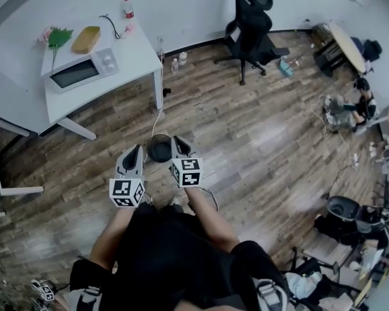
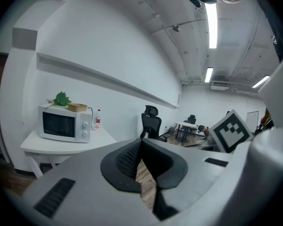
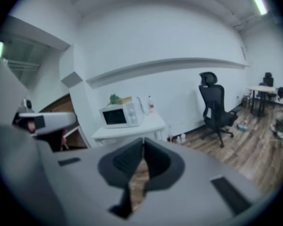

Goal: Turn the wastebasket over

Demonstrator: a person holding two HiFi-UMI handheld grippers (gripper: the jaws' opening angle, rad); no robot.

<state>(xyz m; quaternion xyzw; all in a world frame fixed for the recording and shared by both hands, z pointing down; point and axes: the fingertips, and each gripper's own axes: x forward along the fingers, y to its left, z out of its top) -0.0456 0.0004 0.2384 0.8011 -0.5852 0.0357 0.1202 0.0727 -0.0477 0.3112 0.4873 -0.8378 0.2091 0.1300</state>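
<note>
The black round wastebasket [image 1: 159, 149] stands on the wooden floor just in front of the person, seen from above in the head view. My left gripper [image 1: 137, 149] hangs at its left edge and my right gripper [image 1: 176, 141] at its right edge; both are above it and apart from it. Neither gripper view shows the basket. In the left gripper view the left gripper [image 2: 141, 142] has its pads together with nothing between them. The right gripper [image 3: 142, 142] is likewise shut and empty, aimed toward the table and wall.
A white table [image 1: 139, 54] with a microwave [image 1: 81, 70] stands at the far left, and a cable [image 1: 157, 118] runs from it to the floor by the basket. A black office chair [image 1: 251, 24] is at the back; bags and clutter lie along the right.
</note>
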